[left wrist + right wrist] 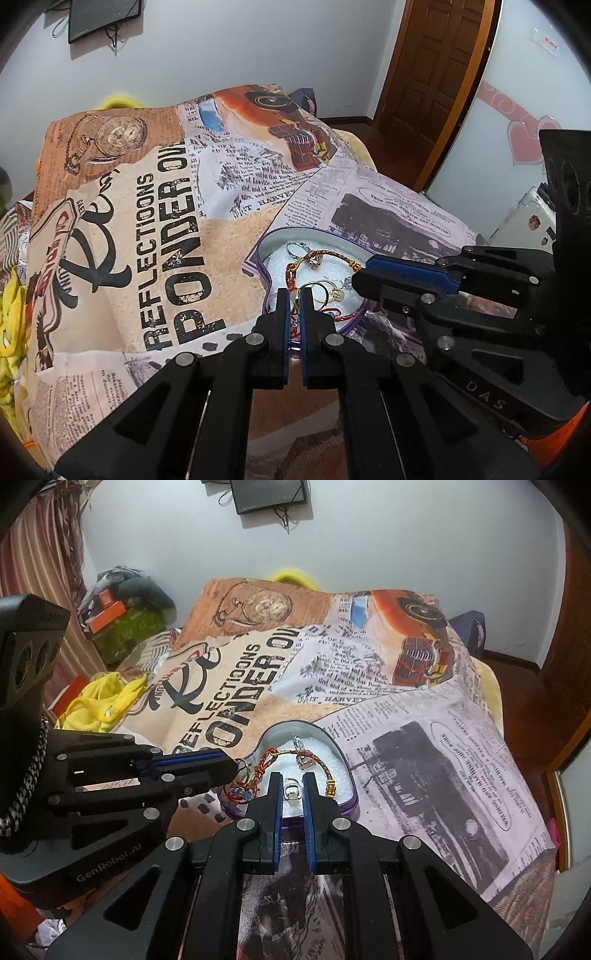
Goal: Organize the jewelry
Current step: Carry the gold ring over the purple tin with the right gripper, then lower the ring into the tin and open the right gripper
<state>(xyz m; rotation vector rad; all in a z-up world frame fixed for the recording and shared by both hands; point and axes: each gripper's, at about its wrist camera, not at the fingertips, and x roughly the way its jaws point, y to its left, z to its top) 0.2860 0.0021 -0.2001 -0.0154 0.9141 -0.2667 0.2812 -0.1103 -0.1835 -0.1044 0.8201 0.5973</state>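
We are holding the left hand-held gripper (294, 295) and the right hand-held gripper (292, 780) over a heart-shaped purple-rimmed tin (347, 764) lying on the newspaper-print blanket (424, 738). Both are pinched nearly together, gripping nothing visible. Inside the tin are resting a red-and-gold braided bracelet (317, 762) and gold rings (325, 290) on white padding.

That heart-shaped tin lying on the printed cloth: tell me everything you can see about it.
The heart-shaped metal tin lies open, without a lid, flat on the newspaper-print cloth. Its wall looks grey inside and purple outside. A white foam-like lining covers its floor. In it lie a red-and-gold braided cord bracelet, gold rings and a silver ring. The left gripper reaches over the tin's rim at one side, and the right gripper hangs above its near part, both nearly closed. Whether either touches the tin is unclear.
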